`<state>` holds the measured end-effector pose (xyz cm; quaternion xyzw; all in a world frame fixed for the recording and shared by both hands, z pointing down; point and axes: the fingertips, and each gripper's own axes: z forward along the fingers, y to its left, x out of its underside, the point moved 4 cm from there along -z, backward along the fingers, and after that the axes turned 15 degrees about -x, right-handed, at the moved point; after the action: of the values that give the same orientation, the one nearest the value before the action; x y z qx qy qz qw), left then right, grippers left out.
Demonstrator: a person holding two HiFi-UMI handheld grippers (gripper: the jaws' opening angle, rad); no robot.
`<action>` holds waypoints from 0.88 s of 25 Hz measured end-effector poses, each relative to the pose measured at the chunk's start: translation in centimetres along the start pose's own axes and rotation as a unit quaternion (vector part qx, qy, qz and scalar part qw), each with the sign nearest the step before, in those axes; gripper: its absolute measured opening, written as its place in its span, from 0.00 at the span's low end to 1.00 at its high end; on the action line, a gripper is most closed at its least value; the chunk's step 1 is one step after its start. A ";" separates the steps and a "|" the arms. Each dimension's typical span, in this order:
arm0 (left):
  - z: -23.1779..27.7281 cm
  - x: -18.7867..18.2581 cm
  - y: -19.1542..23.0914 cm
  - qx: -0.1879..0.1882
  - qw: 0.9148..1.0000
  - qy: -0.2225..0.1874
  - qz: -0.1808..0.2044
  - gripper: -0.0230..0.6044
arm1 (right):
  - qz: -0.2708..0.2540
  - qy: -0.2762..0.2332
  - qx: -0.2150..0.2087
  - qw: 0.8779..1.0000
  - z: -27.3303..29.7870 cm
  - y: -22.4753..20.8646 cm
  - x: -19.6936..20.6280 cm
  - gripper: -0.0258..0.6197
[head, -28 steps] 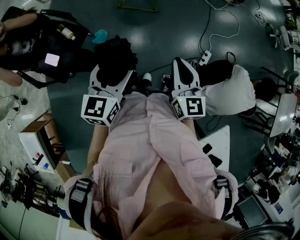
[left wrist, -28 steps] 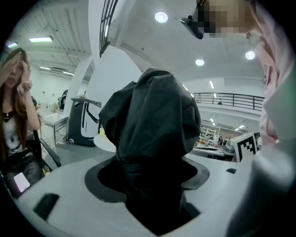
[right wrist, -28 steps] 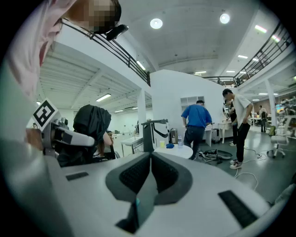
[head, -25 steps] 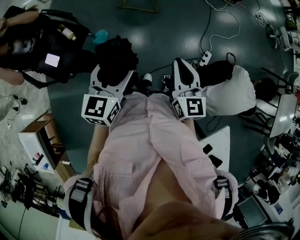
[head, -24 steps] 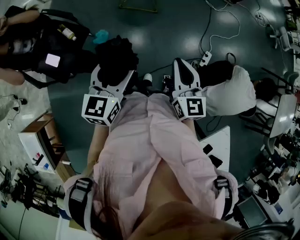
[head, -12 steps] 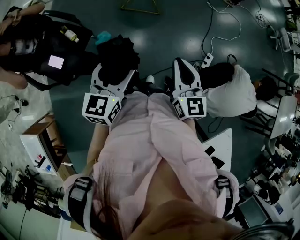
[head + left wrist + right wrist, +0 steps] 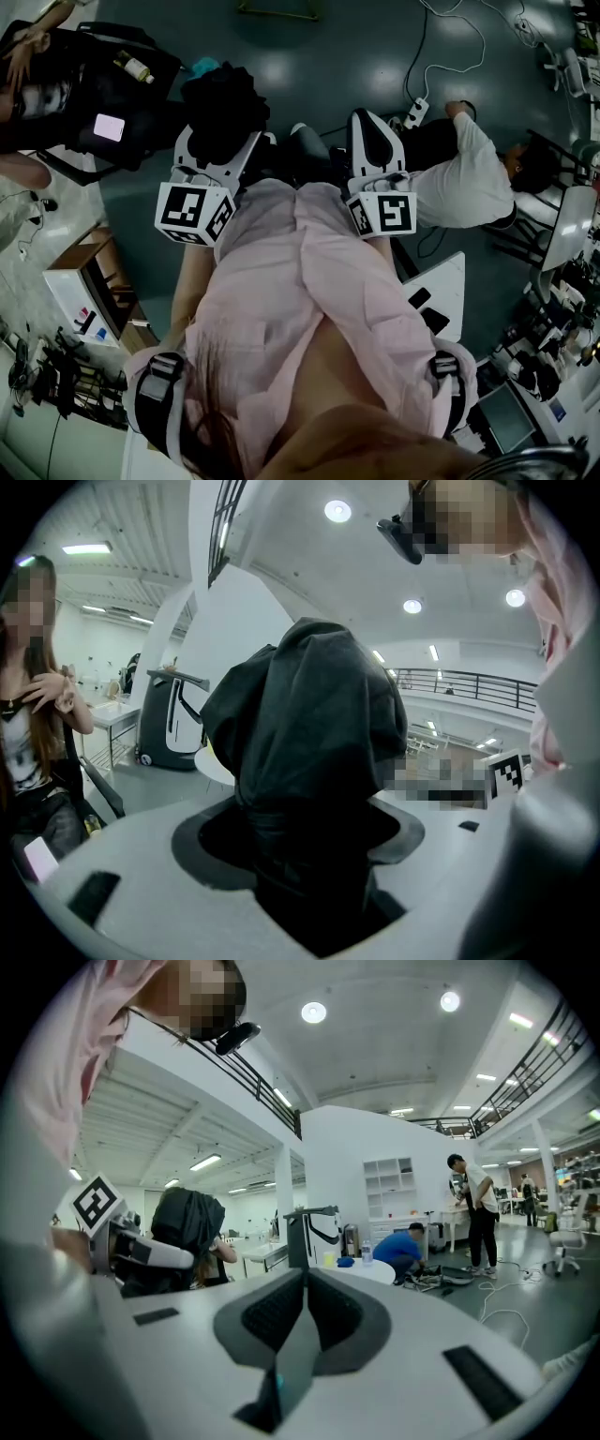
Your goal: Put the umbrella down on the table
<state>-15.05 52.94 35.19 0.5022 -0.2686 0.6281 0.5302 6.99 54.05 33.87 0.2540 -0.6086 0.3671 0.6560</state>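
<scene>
**Head view:** dim and underexposed, with a blue-green cast. Pale lamp reflections smear across the floor (image 7: pixel 330 66), and straight lines bow strongly toward the frame edges.

**Left gripper view:** brighter, lit from above by round ceiling lamps (image 7: pixel 337 511) that flare white. The black umbrella (image 7: pixel 300 724) reads as a nearly detail-less mass, soft at close range.

**Right gripper view:** evenly lit from overhead, with a sharp background and a soft foreground.

The 2 gripper views sit inside a black circular vignette.

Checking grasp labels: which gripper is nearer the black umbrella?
Left. The left gripper has the umbrella clamped between its fingers. The right gripper, shut and empty, sits apart to the umbrella's right in the head view.
</scene>
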 end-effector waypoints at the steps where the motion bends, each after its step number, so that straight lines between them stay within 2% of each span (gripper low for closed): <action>1: 0.3 0.0 0.0 -0.001 1.000 0.001 0.000 0.54 | 0.001 0.001 0.000 1.000 0.1 -0.3 0.1 0.09; 7: 4.4 -1.6 0.1 -0.021 1.000 0.002 -0.002 0.54 | 0.010 0.011 -0.016 1.000 2.9 -4.3 -0.2 0.09; 15: 10.5 -4.9 -0.3 -0.053 0.998 -0.019 -0.016 0.54 | 0.008 0.008 -0.049 0.999 7.0 -10.7 -2.1 0.09; 22: 14.4 -6.9 -0.8 -0.073 0.996 -0.035 -0.023 0.54 | 0.007 0.004 -0.061 0.998 9.1 -15.1 -3.0 0.09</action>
<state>-9.78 37.87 33.77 0.4894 -0.3207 0.5768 0.5700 13.36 37.34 33.83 0.2083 -0.6290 0.3346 0.6701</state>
